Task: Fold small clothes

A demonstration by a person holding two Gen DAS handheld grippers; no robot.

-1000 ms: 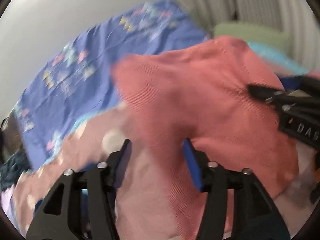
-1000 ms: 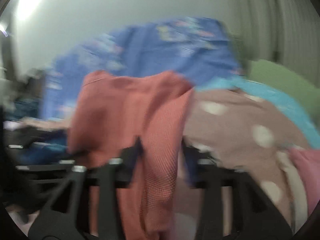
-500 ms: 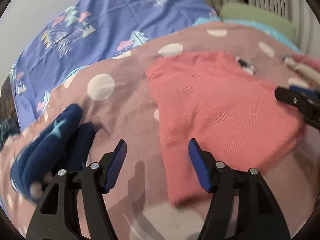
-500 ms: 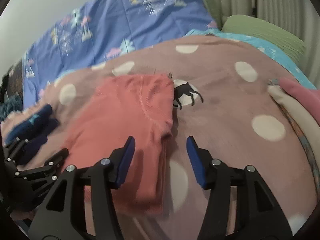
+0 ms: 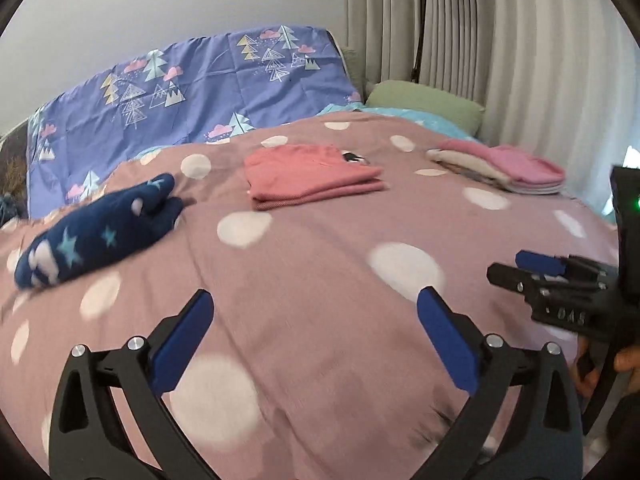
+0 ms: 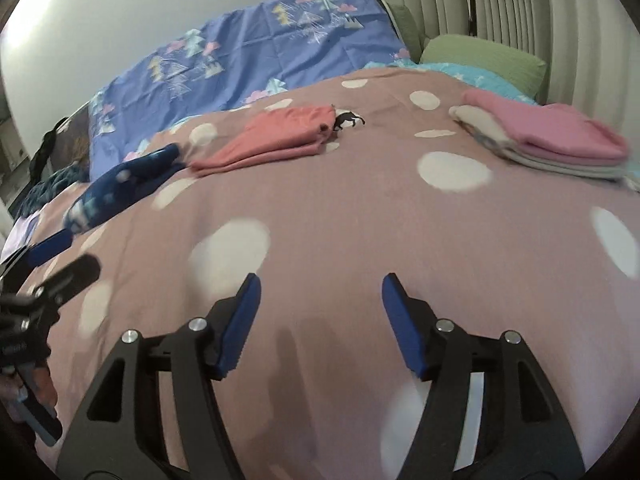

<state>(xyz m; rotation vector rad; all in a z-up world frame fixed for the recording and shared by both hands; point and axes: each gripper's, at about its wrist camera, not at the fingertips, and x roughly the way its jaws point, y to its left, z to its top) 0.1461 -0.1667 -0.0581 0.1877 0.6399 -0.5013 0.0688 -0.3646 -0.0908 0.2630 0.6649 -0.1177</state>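
The coral-red folded garment lies flat and squared on the spotted mauve duvet, above centre in the left wrist view; its edges look aligned and nothing holds it. Just beside its right end sits a small dark animal print on the cover. To its left, near but apart, lies the navy star-patterned garment, bunched and unfolded; by my judgement this is the next item. At right of frame, well apart, stands a stack of folded clothes with a pink piece on top.

Left gripper: jaws opening, standing wide, nothing between them but bare duvet. Right gripper: jaws opening, also empty. Both hover over the near part of the bed, clear of all clothing.

Recommendations for the step in hand, offered as judgement:
- Carry the red garment to the stack, or leave it, before starting the navy one
- Take the navy piece by two outer edges, one gripper each, and spread it flat on bare duvet before folding
- Avoid pinching the duvet with the cloth, as the cover is soft and creased

Beyond: blue tree-print sheet, green pillow, pleated curtain
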